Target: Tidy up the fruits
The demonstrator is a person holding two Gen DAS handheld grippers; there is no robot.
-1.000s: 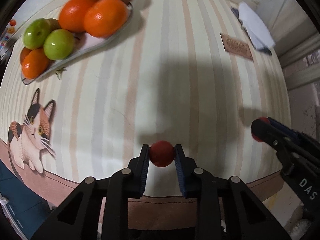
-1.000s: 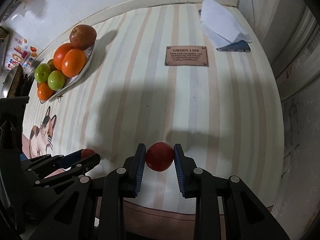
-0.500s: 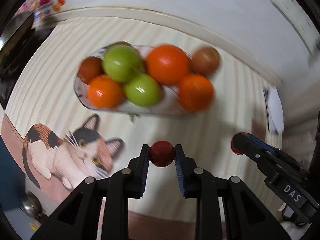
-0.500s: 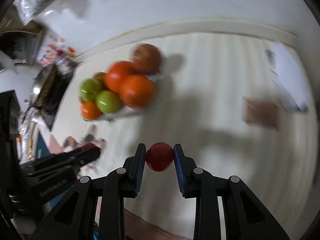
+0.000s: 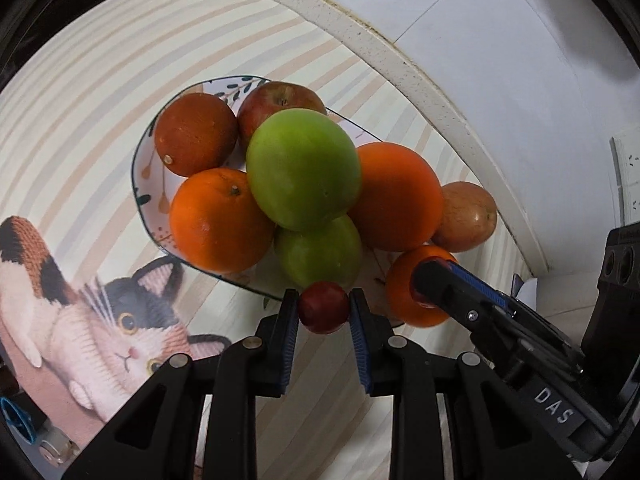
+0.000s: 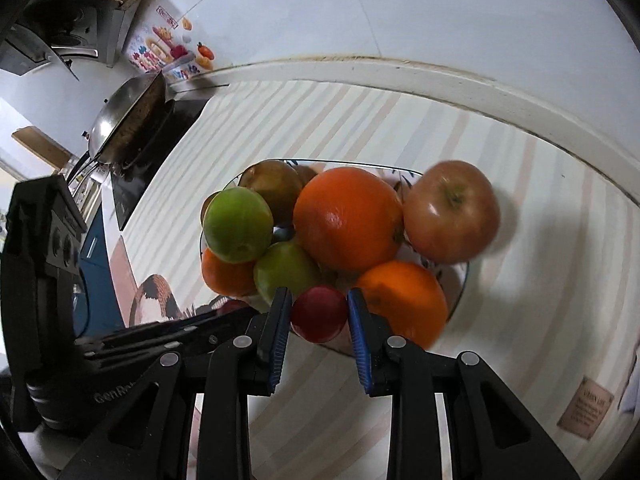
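— Left wrist view: how much room at the plate [image 5: 138,184]?

— Little; fruit is heaped to its near rim.

— Your grippers?

— Your left gripper [image 5: 323,312] clamps a small red fruit [image 5: 323,307] at that rim; your right gripper [image 6: 319,314] pinches another red fruit [image 6: 319,313] beside an orange [image 6: 404,302].

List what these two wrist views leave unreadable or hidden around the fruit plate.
- Oval patterned plate: floor hidden under piled fruit, both views.
- Small brown plaque: lettering too small, right wrist view.
- Right gripper's small red fruit: in the left wrist view, hidden behind its own jaws.
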